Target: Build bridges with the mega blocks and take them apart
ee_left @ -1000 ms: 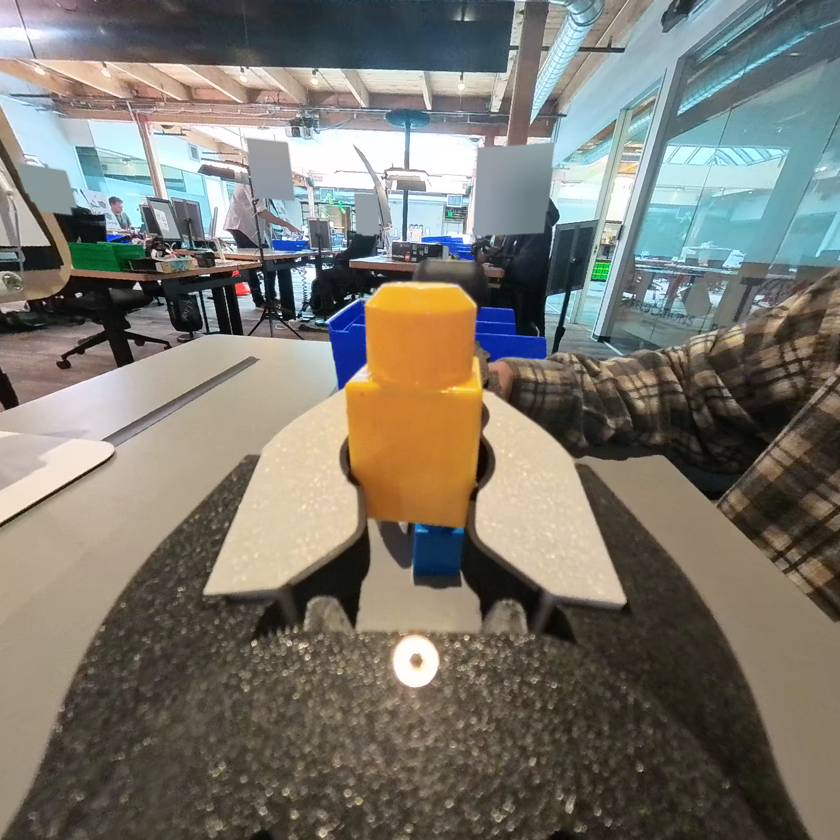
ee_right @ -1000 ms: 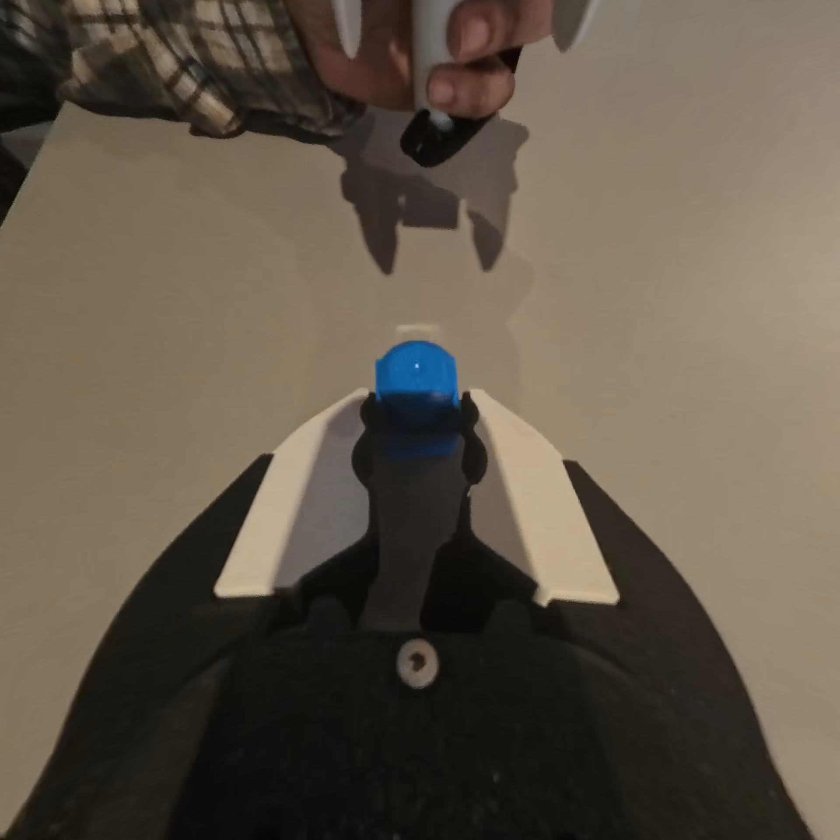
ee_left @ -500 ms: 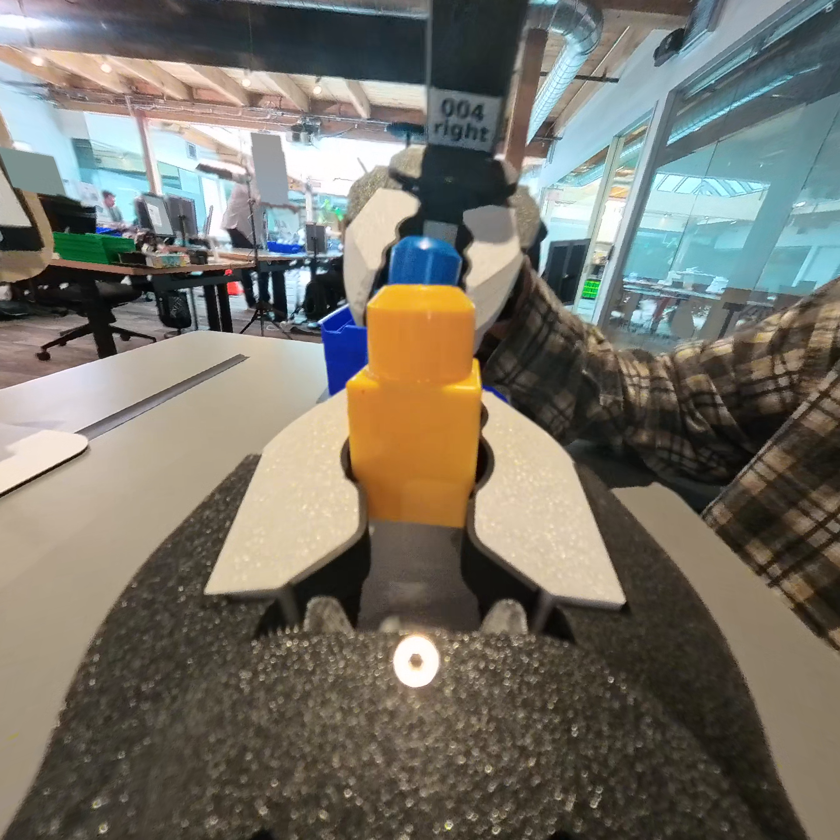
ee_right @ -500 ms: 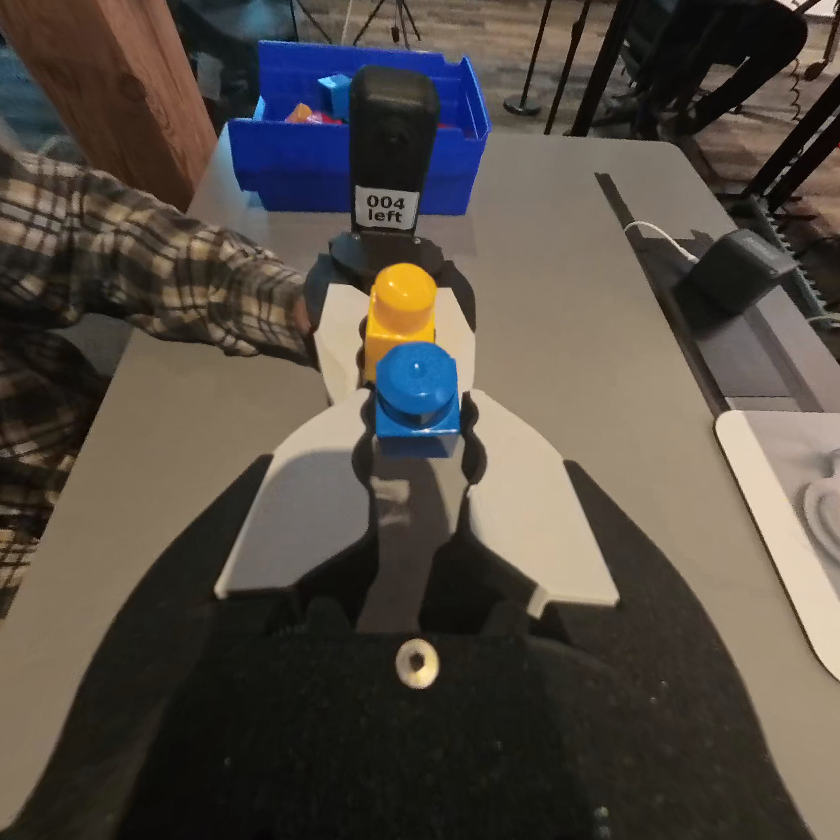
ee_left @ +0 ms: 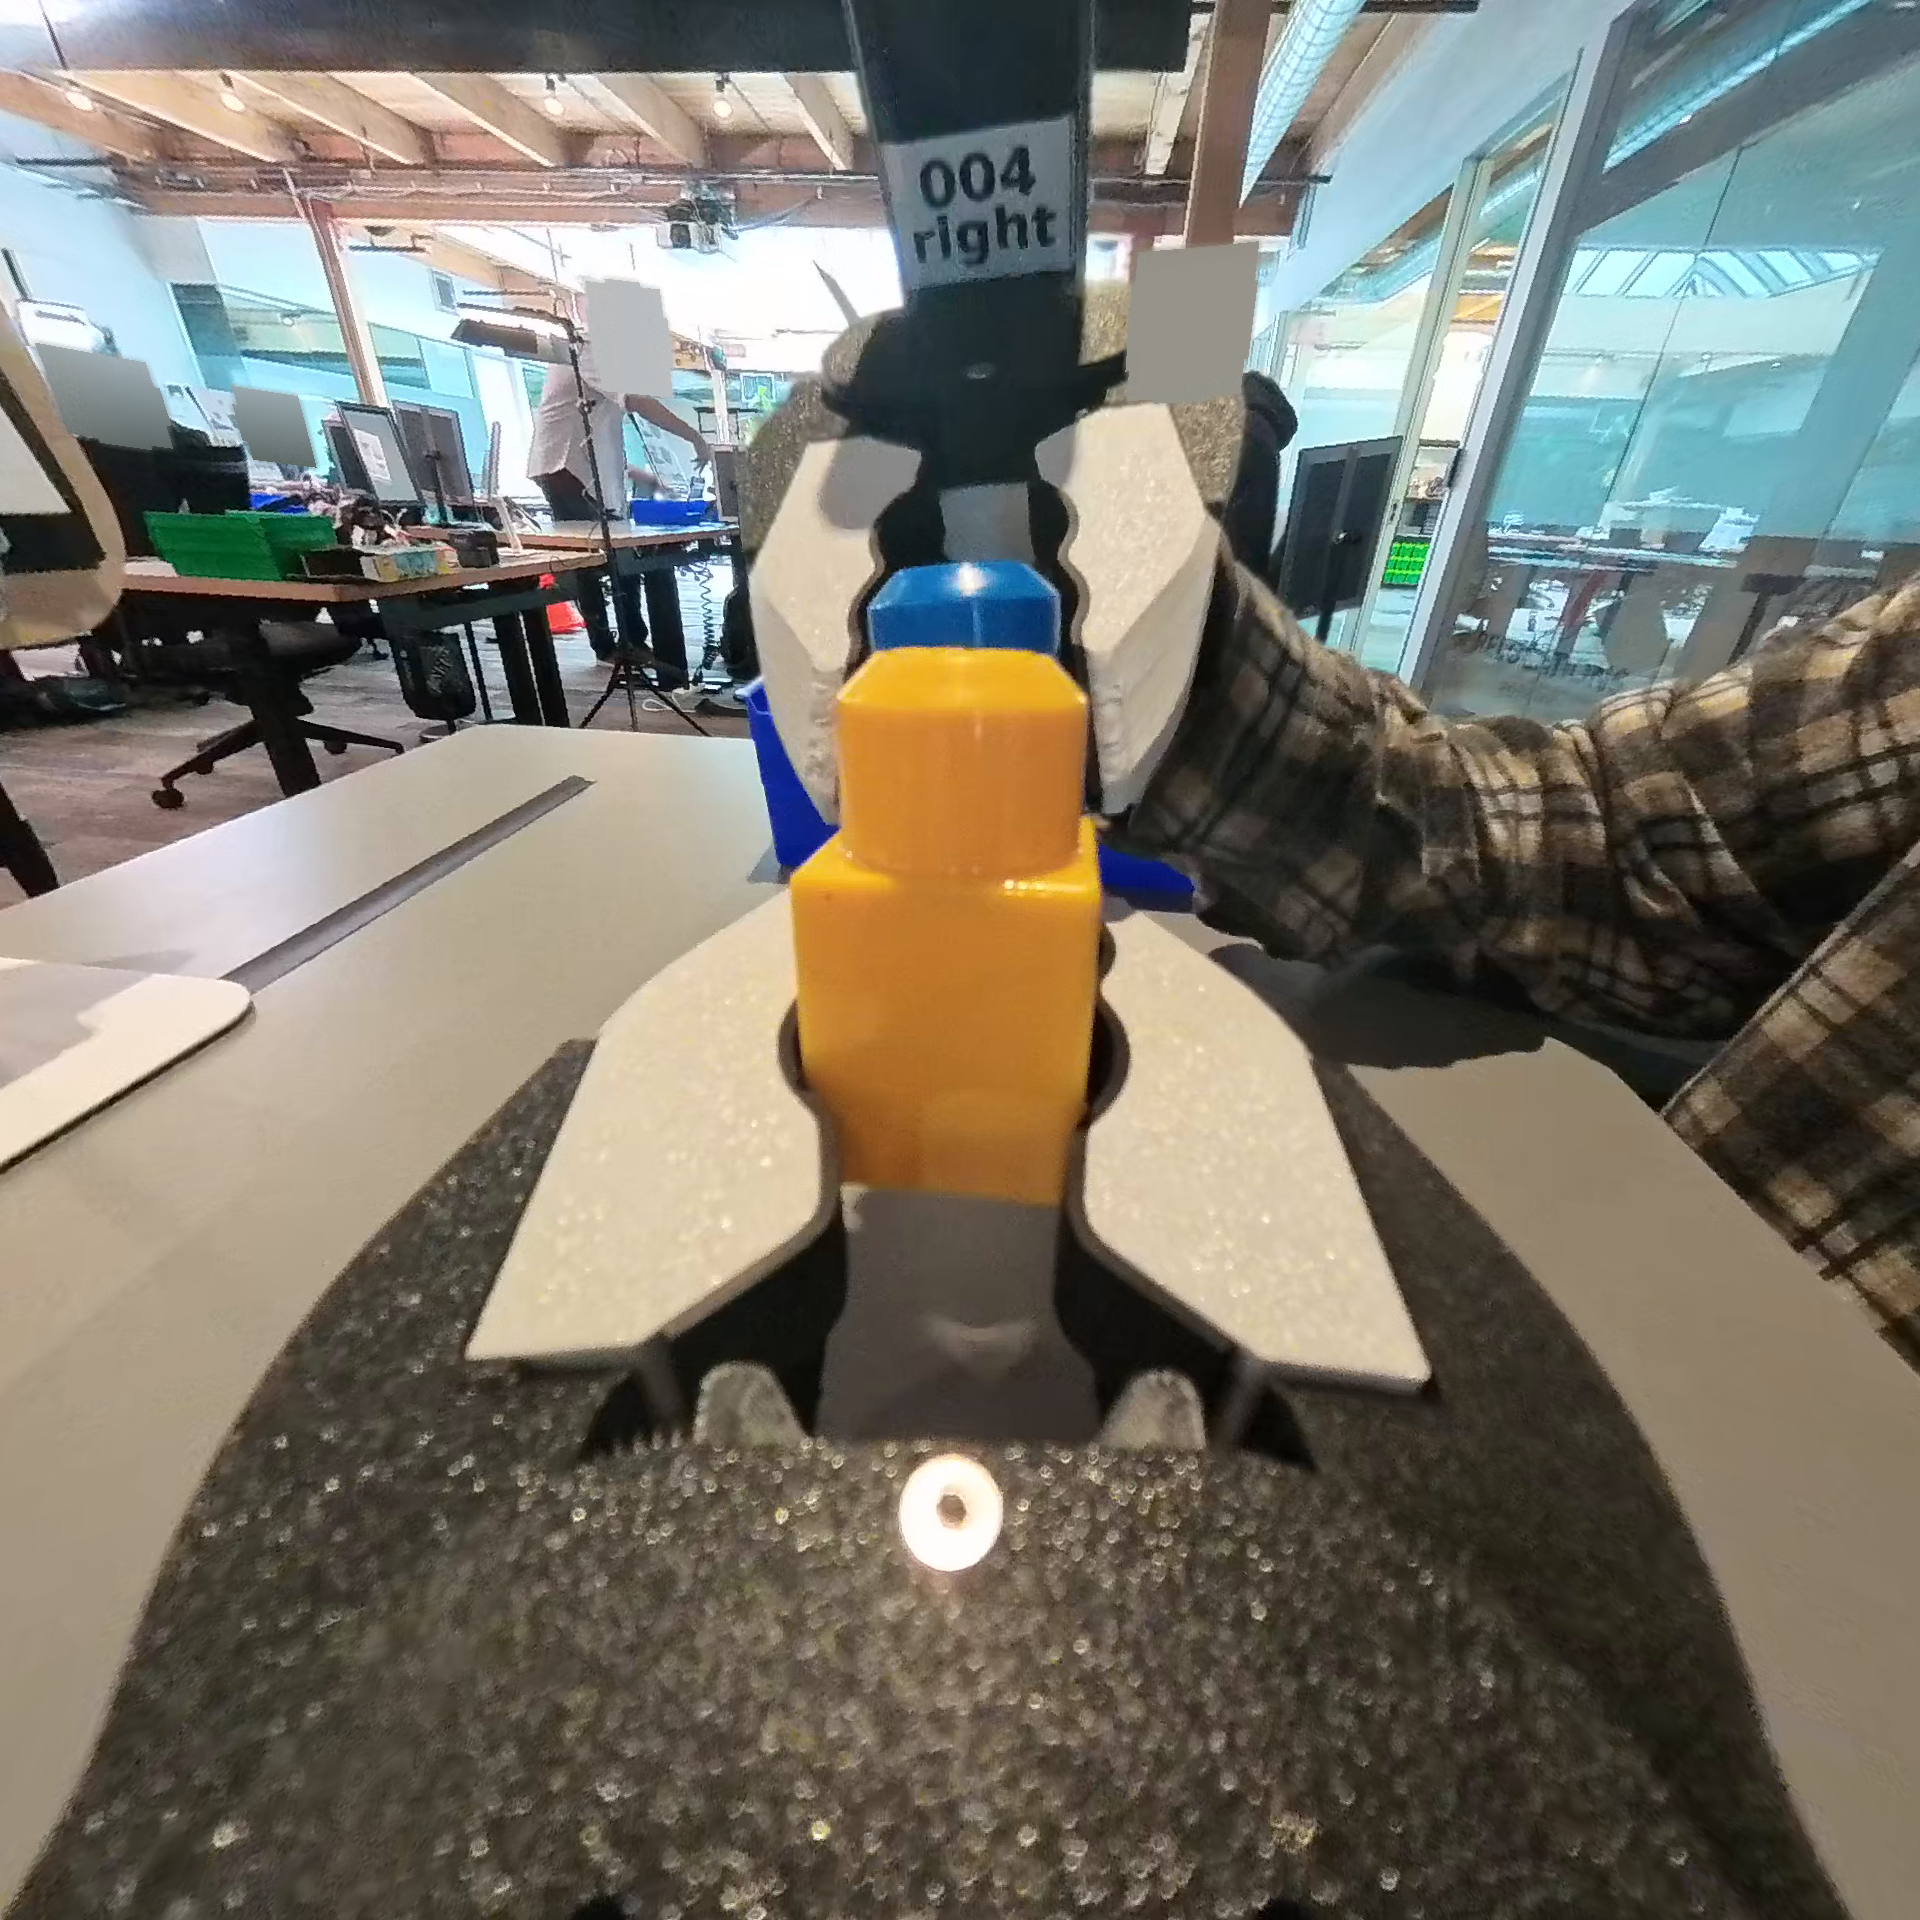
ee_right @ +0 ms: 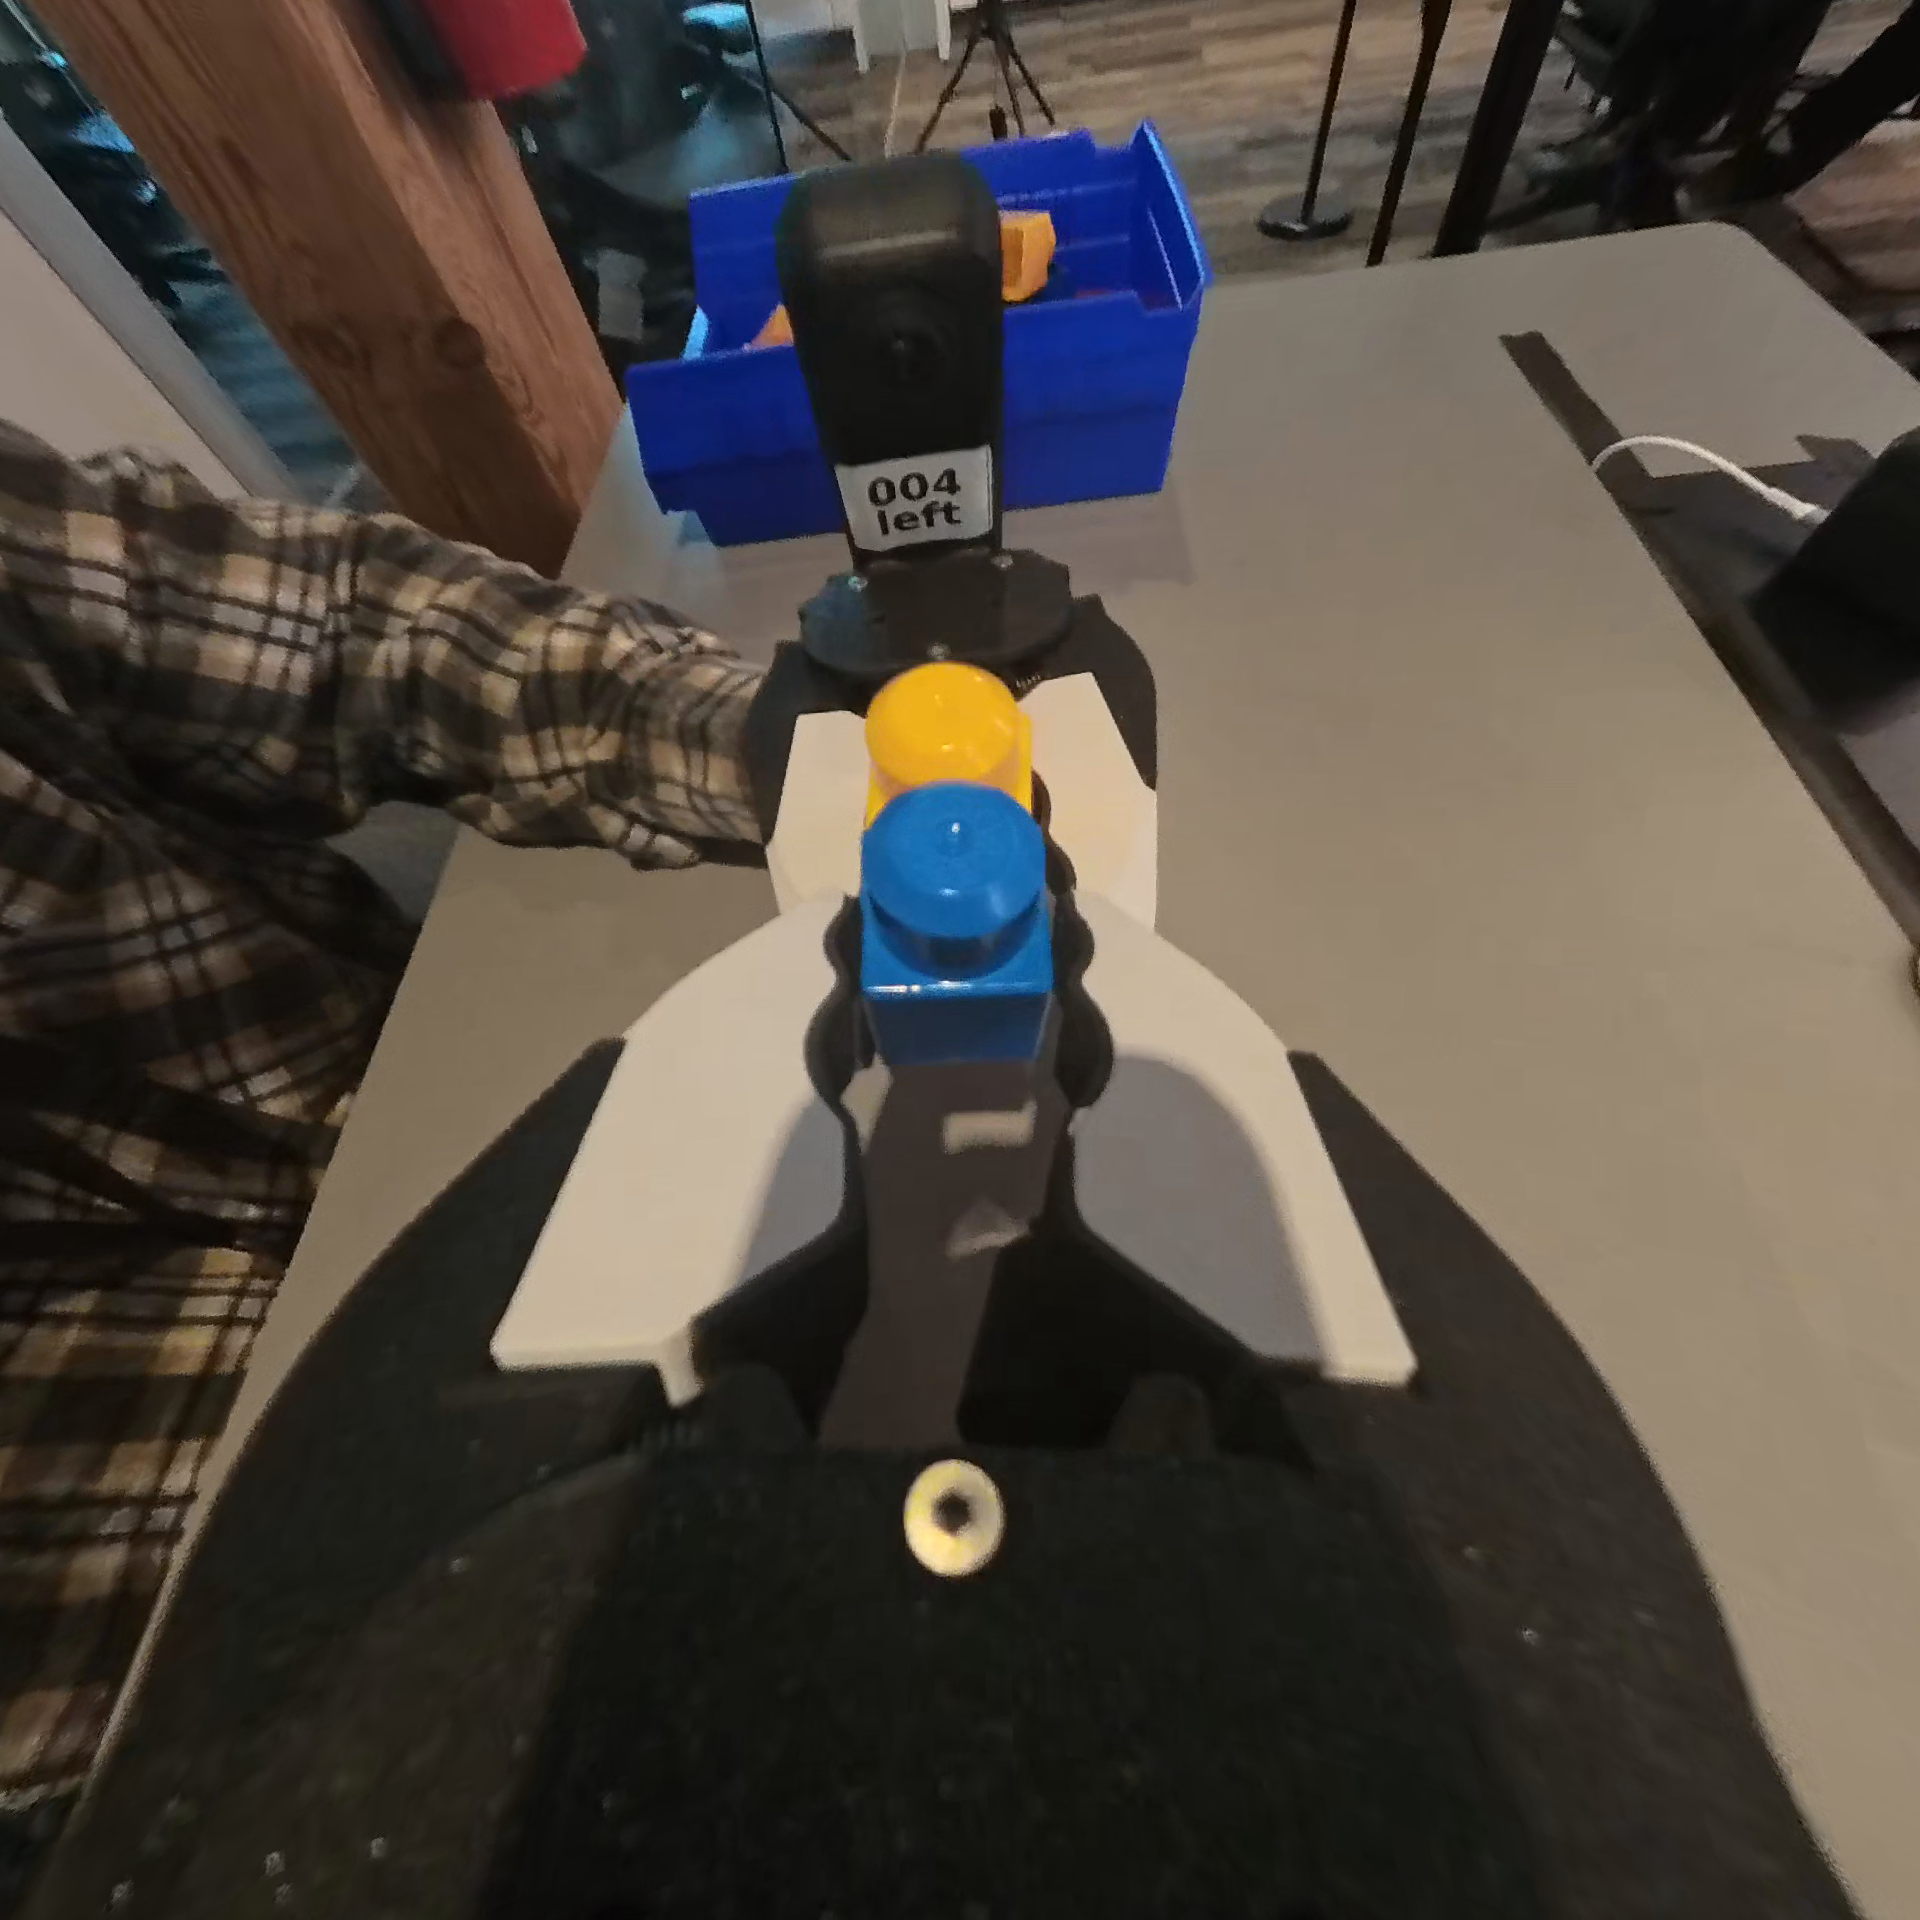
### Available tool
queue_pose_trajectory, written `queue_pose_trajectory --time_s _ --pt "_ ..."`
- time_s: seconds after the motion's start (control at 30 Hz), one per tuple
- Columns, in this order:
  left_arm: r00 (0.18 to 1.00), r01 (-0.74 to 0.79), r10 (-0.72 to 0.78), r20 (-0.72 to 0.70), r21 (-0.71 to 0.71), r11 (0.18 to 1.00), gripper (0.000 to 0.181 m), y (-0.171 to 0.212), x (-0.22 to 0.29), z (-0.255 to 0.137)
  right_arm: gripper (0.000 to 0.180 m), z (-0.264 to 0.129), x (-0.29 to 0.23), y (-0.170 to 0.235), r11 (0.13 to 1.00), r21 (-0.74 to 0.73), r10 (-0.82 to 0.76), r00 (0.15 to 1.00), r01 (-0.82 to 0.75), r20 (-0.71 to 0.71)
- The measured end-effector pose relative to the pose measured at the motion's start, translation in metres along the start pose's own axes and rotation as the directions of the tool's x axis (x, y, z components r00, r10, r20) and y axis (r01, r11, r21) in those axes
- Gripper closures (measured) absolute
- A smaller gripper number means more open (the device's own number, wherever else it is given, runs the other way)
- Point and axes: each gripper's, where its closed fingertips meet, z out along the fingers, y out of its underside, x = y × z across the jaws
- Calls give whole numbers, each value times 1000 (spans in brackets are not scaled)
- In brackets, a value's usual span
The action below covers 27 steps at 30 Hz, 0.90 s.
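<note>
1. The left gripper (ee_left: 943,1029) with white plastic fingers and a black foam body is clamping an orange plastic single-stud mega block (ee_left: 943,997) by its sides, stud up, above the grey worktop (ee_left: 364,1039).
2. The right gripper (ee_right: 951,997), same build, is clamping a blue plastic single-stud mega block (ee_right: 951,966), stud up too.
3. The two grippers are facing each other nose to nose; in the left wrist view the right gripper (ee_left: 966,665) is sitting just behind the orange block with the blue block (ee_left: 964,613) peeking over the orange stud.
4. In the right wrist view the orange block (ee_right: 945,743) is sitting just beyond the blue one, held in the left gripper (ee_right: 961,790).
5. The blocks are looking very close, possibly touching; contact is hard to judge because one is hiding the other in both views.
6. A plaid flannel sleeve (ee_right: 364,707) is reaching in behind the left gripper, another plaid sleeve (ee_left: 1507,810) behind the right one.
7. A blue plastic bin (ee_right: 1091,416) with loose blocks inside is standing at the far worktop edge, beside a wooden post (ee_right: 343,260).
8. A white cable (ee_right: 1704,468) is lying at the right side of the worktop.
</note>
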Motion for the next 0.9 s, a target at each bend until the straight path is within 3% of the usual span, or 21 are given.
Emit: queue_pose_trajectory --time_s 0.4,0.9 --pt "1000 -6 7 18 -75 997 135 8 -3 0 145 5 3 1 999 45 14 1000 -14 11" --pt "997 -27 31 66 -55 998 137 -1 -1 -1 145 4 0 -12 980 199 -3 999 -6 44"
